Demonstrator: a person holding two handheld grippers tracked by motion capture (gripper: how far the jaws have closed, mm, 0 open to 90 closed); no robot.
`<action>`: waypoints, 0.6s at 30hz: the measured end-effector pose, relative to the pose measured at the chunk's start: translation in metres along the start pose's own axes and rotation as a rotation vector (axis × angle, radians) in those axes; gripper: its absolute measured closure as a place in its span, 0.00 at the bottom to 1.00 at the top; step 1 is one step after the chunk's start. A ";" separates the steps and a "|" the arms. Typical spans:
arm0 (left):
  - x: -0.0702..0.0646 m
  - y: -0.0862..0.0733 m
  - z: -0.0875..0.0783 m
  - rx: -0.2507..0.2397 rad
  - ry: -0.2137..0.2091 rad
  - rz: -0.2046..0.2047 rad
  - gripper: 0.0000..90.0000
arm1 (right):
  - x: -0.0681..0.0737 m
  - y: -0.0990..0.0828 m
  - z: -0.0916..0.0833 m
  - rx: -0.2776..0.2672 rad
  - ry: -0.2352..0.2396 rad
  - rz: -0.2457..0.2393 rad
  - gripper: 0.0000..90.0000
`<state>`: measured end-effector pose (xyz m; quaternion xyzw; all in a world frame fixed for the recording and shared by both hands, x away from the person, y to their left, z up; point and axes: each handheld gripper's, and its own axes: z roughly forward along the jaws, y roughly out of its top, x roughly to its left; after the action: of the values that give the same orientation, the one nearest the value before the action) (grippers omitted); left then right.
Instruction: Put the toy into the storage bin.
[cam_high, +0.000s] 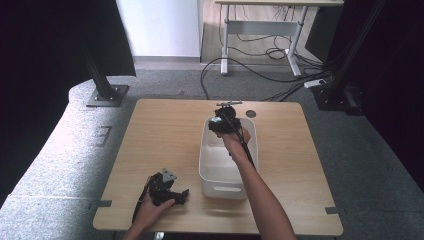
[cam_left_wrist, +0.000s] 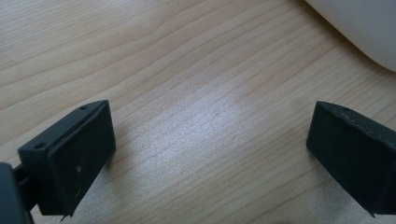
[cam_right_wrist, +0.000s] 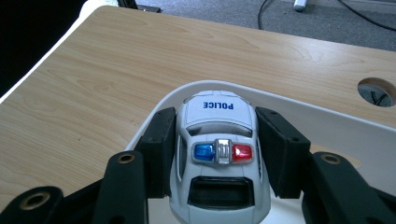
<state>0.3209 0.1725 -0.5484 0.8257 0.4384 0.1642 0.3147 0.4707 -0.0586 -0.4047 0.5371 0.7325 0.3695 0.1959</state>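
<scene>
Two hand-held grippers are at work. The right hand-held gripper (cam_right_wrist: 217, 154) pinches a white toy police car (cam_right_wrist: 218, 154) by its flanks, one pad (cam_right_wrist: 156, 151) on each door, and holds it above the far end of the white bin (cam_high: 215, 172). The left hand-held gripper (cam_high: 167, 190) rests on the worktop (cam_high: 165, 130) near the bin's front corner, jaws spread wide with nothing between them. The step in hand is probably setting the car into the bin. Doing it well means lowering until the wheels meet the floor, keeping the car level and clear of the rim, then releasing both pads evenly.
</scene>
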 end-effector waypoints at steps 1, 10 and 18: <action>0.000 0.000 0.000 0.000 0.000 0.000 0.01 | 0.000 0.000 0.001 0.004 0.000 0.001 0.56; 0.000 0.000 0.000 0.000 0.000 0.000 0.01 | 0.001 -0.001 0.009 0.024 -0.003 -0.004 0.56; 0.000 0.000 0.000 0.000 0.000 0.000 0.01 | -0.002 -0.002 0.013 0.046 -0.003 0.000 0.56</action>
<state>0.3209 0.1725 -0.5484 0.8257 0.4384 0.1640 0.3148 0.4791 -0.0561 -0.4150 0.5419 0.7406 0.3518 0.1849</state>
